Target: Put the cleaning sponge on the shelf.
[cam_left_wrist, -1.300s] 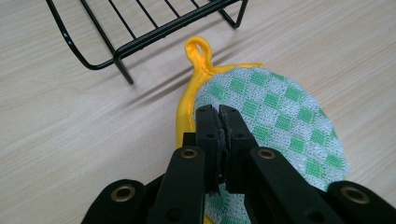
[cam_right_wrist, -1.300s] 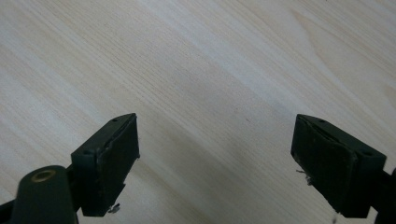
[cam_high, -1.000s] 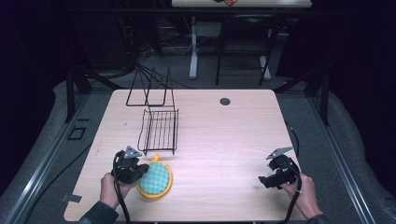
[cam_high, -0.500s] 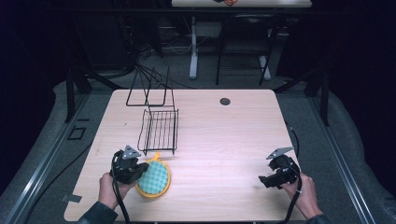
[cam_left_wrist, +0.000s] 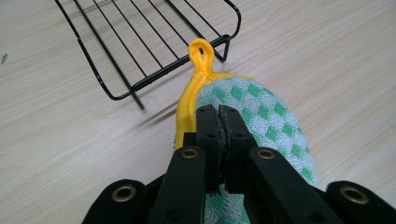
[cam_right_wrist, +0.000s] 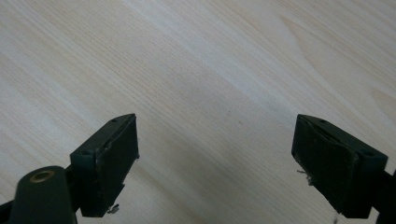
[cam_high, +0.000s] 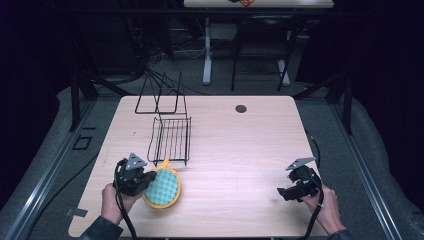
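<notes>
- My left hand-held gripper is clamping the pot holder near its yellow edge; it is lying on the table just beside the rack.
- It is looking soft, light and floppy, so gripping the stiffer trim is seeming best.
- My right hand-held gripper is hovering with jaws apart.

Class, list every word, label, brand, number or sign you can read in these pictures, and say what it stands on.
None: no readable text in any view.
Pot holder: green diamond pattern and yellow trim, no writing.
Wire rack: bare black wire, no label.
Table: plain wood grain; a dark round spot, unmarked.
</notes>
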